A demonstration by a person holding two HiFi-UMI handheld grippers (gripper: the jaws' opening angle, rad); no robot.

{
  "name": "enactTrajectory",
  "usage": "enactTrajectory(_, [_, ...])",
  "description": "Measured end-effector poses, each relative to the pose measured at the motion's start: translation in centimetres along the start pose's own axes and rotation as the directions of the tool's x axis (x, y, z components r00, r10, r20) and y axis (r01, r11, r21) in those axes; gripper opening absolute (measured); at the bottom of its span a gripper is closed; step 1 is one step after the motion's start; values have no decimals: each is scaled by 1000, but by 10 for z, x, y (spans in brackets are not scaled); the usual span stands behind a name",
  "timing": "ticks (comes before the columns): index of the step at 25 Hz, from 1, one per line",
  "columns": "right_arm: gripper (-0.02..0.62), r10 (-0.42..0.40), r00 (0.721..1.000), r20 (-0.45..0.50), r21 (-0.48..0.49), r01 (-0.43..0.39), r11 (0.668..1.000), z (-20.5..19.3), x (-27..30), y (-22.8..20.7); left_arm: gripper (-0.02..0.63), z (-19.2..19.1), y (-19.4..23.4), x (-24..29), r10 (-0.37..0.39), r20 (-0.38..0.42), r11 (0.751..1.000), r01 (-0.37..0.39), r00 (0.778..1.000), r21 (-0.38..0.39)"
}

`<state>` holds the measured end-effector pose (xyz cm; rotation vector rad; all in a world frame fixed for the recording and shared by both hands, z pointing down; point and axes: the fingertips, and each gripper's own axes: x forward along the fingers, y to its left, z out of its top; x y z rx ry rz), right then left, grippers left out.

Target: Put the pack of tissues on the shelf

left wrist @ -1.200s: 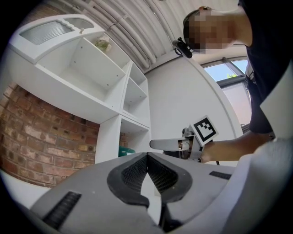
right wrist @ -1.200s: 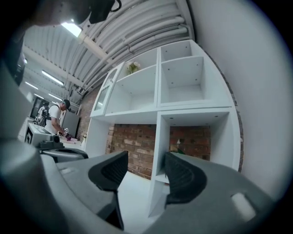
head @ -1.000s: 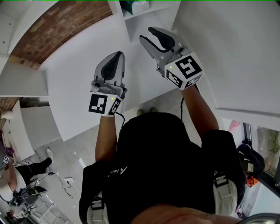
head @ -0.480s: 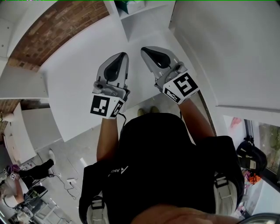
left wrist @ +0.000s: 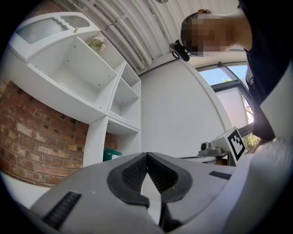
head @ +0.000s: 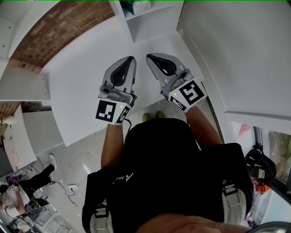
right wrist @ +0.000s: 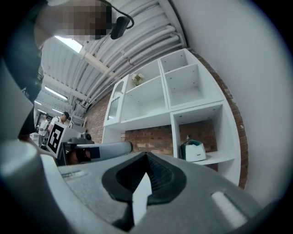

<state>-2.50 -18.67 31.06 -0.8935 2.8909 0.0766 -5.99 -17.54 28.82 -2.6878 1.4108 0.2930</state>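
The pack of tissues, white with a green top, stands in a lower compartment of the white shelf. In the head view the pack of tissues shows at the top edge, and in the left gripper view only a green bit of the pack of tissues peeks out. My left gripper and right gripper hang side by side, well short of the shelf. Both are shut with nothing between the jaws. The tips of the left gripper and of the right gripper meet.
A brick wall backs the shelf unit. A white wall panel stands on the right. A small plant sits in an upper compartment. A person and cables are on the floor at lower left.
The right gripper's jaws have closed from open. Both grippers have drawn back from the shelf and come closer together.
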Motion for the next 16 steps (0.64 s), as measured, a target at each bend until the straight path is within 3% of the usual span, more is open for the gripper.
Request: enactTrajectory(16, [0, 37, 999, 13, 2, -37, 999, 7, 3, -2, -2, 2, 1, -3, 33, -9, 999, -33, 999, 9])
